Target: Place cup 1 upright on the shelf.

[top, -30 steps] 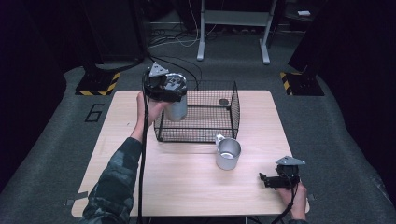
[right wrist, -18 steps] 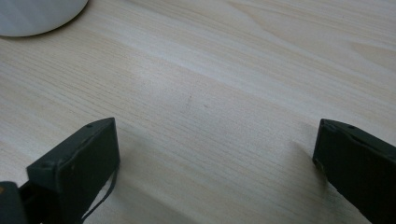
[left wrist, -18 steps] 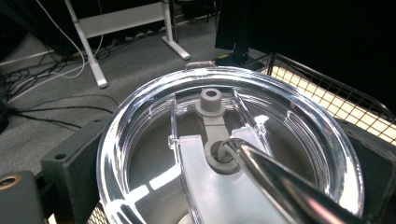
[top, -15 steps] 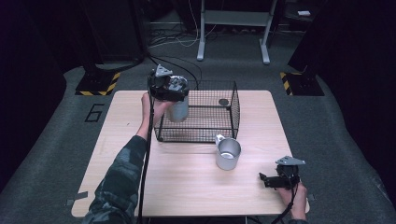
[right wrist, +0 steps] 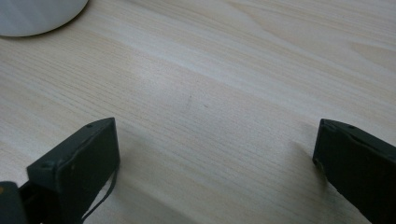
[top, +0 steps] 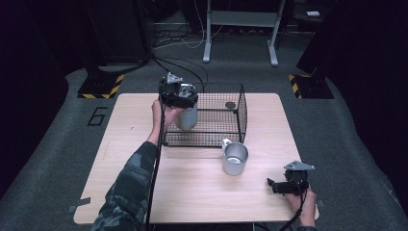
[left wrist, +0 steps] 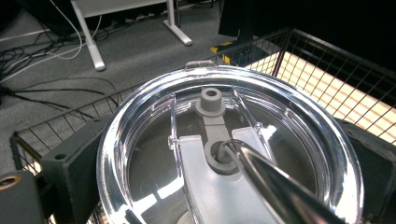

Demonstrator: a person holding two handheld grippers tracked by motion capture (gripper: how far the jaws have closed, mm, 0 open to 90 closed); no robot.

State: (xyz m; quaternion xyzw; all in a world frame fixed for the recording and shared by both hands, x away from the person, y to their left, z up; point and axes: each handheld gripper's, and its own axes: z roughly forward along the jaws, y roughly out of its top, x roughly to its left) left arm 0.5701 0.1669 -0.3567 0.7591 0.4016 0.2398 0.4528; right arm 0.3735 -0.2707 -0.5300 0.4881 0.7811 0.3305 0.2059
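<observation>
My left gripper (top: pixel 179 94) is shut on a steel tumbler (top: pixel 186 118) with a clear lid (left wrist: pixel 219 140). It holds the tumbler upright at the left end of a black wire basket (top: pixel 240 110). The tumbler's lower part sits behind the basket's front wire wall. I cannot tell if it touches the bottom. In the left gripper view the jaws press on both sides of the lid, and a shiny metal rod (left wrist: pixel 280 182) crosses it. My right gripper (top: pixel 272 185) rests open on the table near the front right, nothing between its jaws (right wrist: pixel 215 158).
A metal mug (top: pixel 235 158) stands on the wooden table (top: pixel 202 192) just in front of the basket; its base edge (right wrist: pixel 37 14) shows in the right gripper view. A small dark round object (top: pixel 230 105) lies in the basket's far right. A cable trails along the left forearm.
The left gripper has carried the tumbler slightly right and down, deeper into the basket's left end. The right gripper has not moved.
</observation>
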